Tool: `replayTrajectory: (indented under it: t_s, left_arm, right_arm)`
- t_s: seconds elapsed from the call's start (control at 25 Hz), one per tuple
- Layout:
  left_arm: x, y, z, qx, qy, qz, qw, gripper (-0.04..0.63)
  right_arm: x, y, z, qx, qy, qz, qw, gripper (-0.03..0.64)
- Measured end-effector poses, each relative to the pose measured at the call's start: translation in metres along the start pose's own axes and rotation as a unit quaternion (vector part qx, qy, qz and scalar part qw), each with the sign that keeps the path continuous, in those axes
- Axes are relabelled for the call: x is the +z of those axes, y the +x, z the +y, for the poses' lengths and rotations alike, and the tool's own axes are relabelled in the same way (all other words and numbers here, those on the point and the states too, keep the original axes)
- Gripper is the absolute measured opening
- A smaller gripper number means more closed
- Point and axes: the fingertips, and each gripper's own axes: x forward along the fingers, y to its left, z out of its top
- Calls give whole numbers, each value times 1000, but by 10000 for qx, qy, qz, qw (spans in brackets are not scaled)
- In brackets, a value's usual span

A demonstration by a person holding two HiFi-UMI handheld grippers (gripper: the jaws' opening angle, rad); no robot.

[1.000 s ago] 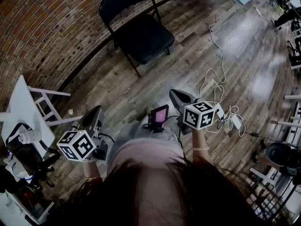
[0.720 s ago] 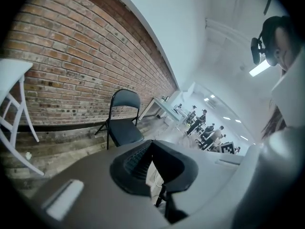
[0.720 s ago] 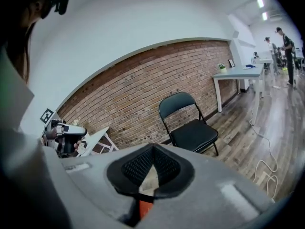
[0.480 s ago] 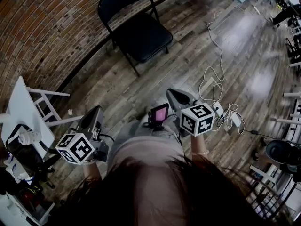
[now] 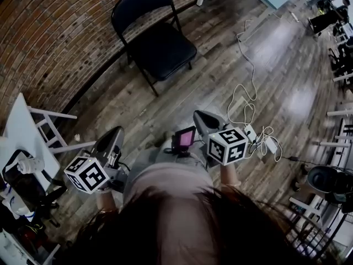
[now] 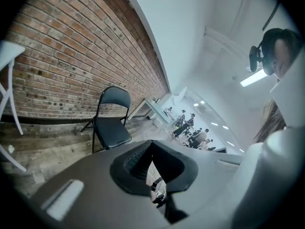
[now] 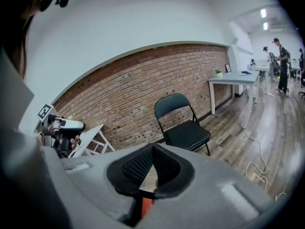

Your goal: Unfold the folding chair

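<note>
Both sets of jaws are pressed together with nothing between them: left gripper and right gripper each show pads meeting in a closed V.

Key relation: folding chair is ahead of both tips and well apart from them, on the wooden floor at its edge along the brick wall. In the head view it sits above the gap between the grippers, slightly to the left side. Can't call either hand clearly nearer.

Chair axis: backrest upright on the wall side, seat down and level with its front edge toward the open floor, legs spread. Looks already unfolded to me, so there is probably nothing left to open.

Pose: both grippers held close in front of the person's torso, marker cubes up, noses aimed forward and a bit down toward the chair. Left one is near the white table at the left edge, right one is near the loose white cable.
</note>
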Motion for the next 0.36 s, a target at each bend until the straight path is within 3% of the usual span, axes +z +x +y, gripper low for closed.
replayTrajectory:
  t_s: [0.36]
  left_arm:
    - [-12,1,-21,-618,83,43,9980,-3]
  right_arm:
    - [-5,-13,-4,-201,12,-15,9998,-6]
